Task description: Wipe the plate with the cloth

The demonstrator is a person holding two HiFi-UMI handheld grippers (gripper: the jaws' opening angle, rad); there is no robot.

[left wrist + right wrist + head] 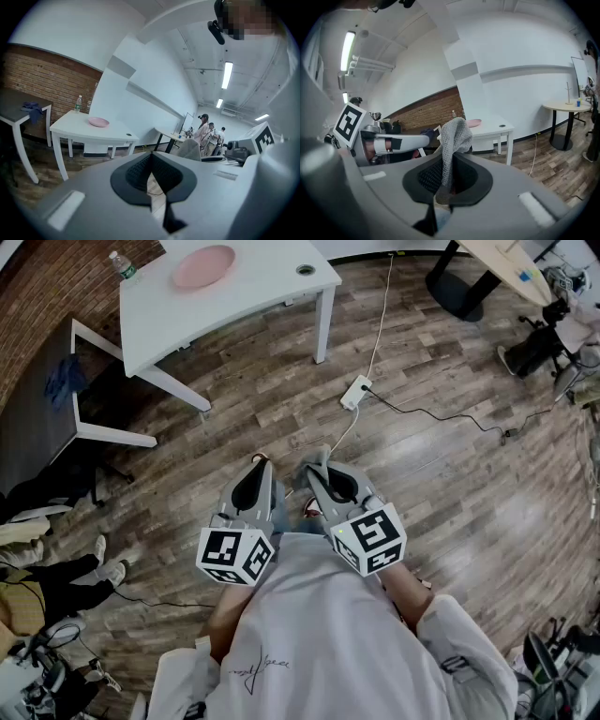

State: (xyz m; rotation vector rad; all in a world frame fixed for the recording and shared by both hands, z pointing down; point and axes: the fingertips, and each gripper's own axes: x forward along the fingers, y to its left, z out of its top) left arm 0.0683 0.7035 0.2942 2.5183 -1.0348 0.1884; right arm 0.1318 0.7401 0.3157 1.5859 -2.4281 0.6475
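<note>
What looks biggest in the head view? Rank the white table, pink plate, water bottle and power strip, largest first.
1. white table
2. pink plate
3. water bottle and power strip: these look about alike, and the strip lies on the floor, farther from the camera, so I won't rank them.

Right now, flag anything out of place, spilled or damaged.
Nothing spilled or damaged. The pink plate sits flat on the white table, bottle upright; the right gripper holds the cloth. Only the power strip and cable on the floor near the table look a possible trip hazard.
</note>
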